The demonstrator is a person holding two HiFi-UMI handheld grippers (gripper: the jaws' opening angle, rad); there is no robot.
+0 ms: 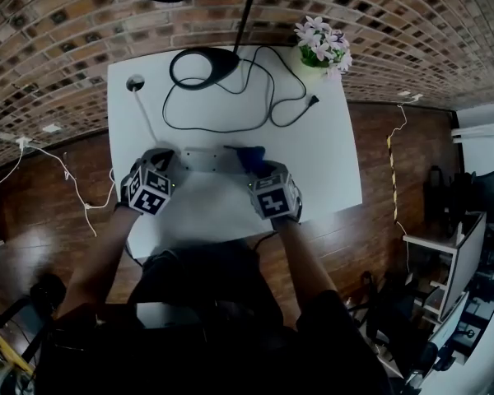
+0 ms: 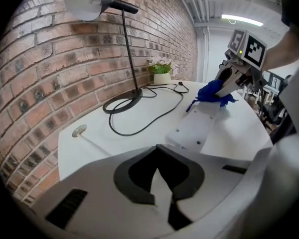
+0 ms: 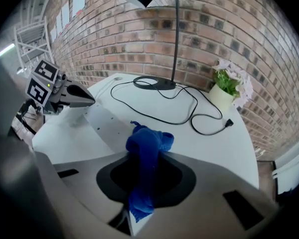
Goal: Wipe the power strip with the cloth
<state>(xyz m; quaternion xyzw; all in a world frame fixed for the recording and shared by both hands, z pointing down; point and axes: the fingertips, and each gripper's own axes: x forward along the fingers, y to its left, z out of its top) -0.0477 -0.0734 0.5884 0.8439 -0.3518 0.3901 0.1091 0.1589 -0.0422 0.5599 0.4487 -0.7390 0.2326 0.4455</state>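
A white power strip (image 1: 204, 160) lies across the white table (image 1: 329, 163), between my two grippers. My left gripper (image 1: 166, 160) is shut, and its tips sit at the strip's left end (image 3: 92, 111); nothing shows between its jaws in the left gripper view (image 2: 159, 152). My right gripper (image 1: 255, 169) is shut on a blue cloth (image 3: 148, 142). The bunched cloth (image 2: 212, 91) rests on the right end of the power strip (image 2: 202, 123). Whether the left tips press on the strip I cannot tell.
A black desk lamp's base (image 1: 204, 64) stands at the back of the table, and its black cable (image 1: 272, 97) loops across to a loose plug (image 1: 313, 99). A flower pot (image 1: 323, 48) is at the back right. A round grommet (image 1: 135, 82) is at the back left. A brick wall lies behind.
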